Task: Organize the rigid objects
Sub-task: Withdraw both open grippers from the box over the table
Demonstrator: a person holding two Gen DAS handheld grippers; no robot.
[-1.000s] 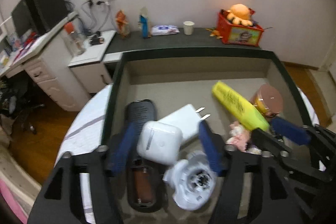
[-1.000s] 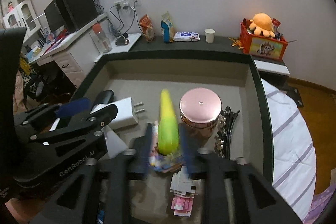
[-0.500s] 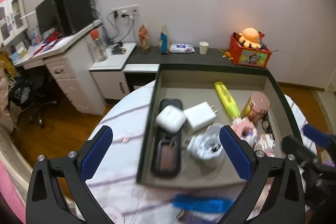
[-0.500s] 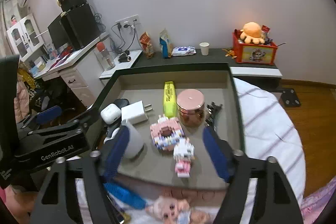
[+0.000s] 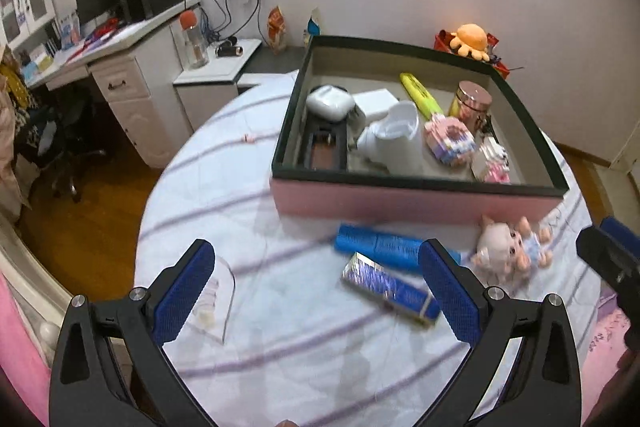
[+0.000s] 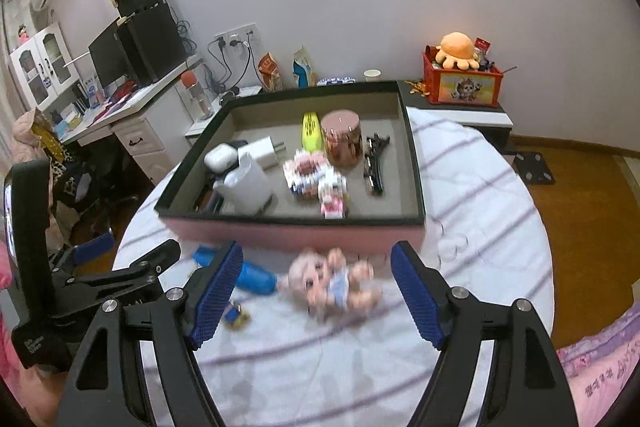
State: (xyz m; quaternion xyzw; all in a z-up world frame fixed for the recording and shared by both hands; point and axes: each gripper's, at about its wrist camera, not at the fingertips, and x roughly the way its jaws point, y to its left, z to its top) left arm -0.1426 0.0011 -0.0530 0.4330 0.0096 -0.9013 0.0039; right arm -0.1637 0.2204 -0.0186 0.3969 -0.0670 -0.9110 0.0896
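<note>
Pink-walled box (image 6: 296,235) already holds most stuff; doll (image 6: 334,285), blue tube (image 5: 380,247) and foil-wrapped bar (image 5: 384,287) lie outside on desk (image 5: 280,339). Both claws, left claw (image 5: 320,295) and right claw (image 6: 316,293), spread wide, empty. Risk imo: doll rounded, could squirt out of pinch; tube might roll off.

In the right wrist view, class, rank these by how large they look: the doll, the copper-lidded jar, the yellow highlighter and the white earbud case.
1. Doll, though it lies nearest the camera, which inflates it.
2. Copper-lidded jar.
3. White earbud case and yellow highlighter look alike in extent; unranked.
</note>
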